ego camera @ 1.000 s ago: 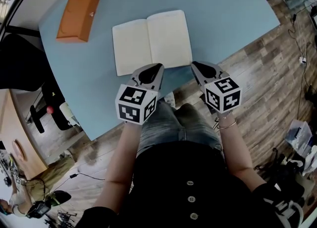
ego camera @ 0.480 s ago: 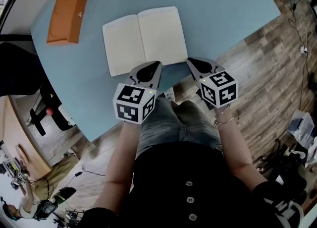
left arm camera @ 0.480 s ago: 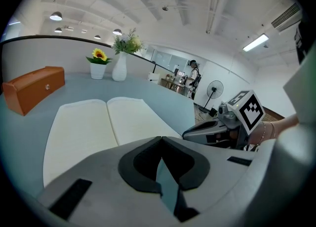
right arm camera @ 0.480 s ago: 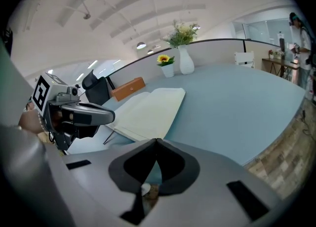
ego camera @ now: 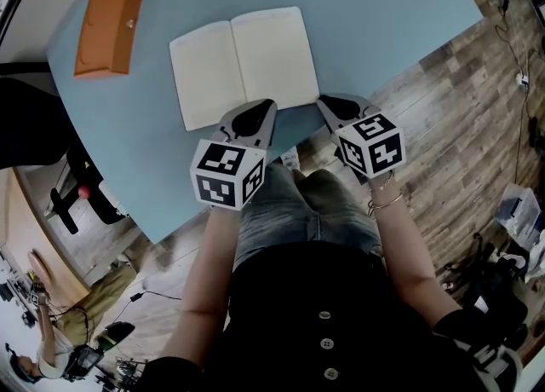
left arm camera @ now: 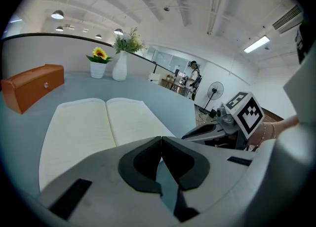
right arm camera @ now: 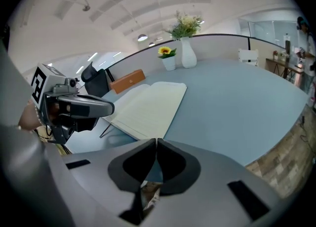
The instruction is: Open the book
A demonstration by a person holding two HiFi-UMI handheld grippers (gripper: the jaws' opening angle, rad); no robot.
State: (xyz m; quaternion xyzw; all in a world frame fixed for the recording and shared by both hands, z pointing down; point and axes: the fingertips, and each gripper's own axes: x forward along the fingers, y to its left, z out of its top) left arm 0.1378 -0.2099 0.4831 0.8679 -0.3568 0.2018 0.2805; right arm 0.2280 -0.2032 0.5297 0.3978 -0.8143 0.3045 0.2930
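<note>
1. Left gripper point(left arm camera: 160, 138): grey two-jaw tool with a black-and-white marker cube. Jaws together, dark pads meeting at the tips, nothing between them. In the head view the tips lie at the near edge of the book's right page. Whether they touch the paper cannot be told.

2. Right gripper point(right arm camera: 156, 140): same make. Jaws likewise closed tip to tip and empty. The tips sit just beside the book's near right corner, above the table's edge.

3. Open book with cream unprinted pages point(ego camera: 243, 62): lies flat, both pages up, spine running away from the person. It rests on the near part of the table, directly ahead of both grippers.

4. Pale blue rounded table top point(ego camera: 383, 15): carries items 3, 5 and 6.

5. Orange oblong box with a small metal clasp point(ego camera: 106, 26): to the left of the book and well apart from it.

6. Two white vases at the far edge: a short one with a yellow sunflower point(left arm camera: 98, 68), and a taller one with pale sprigs point(left arm camera: 120, 66) just beside it.

7. Person: seated, in blue jeans and a dark buttoned top, with a thin bracelet point(ego camera: 385, 203) on the right wrist.

8. Grey-brown wood-plank floor point(ego camera: 460, 109): to the right of the table.
</note>
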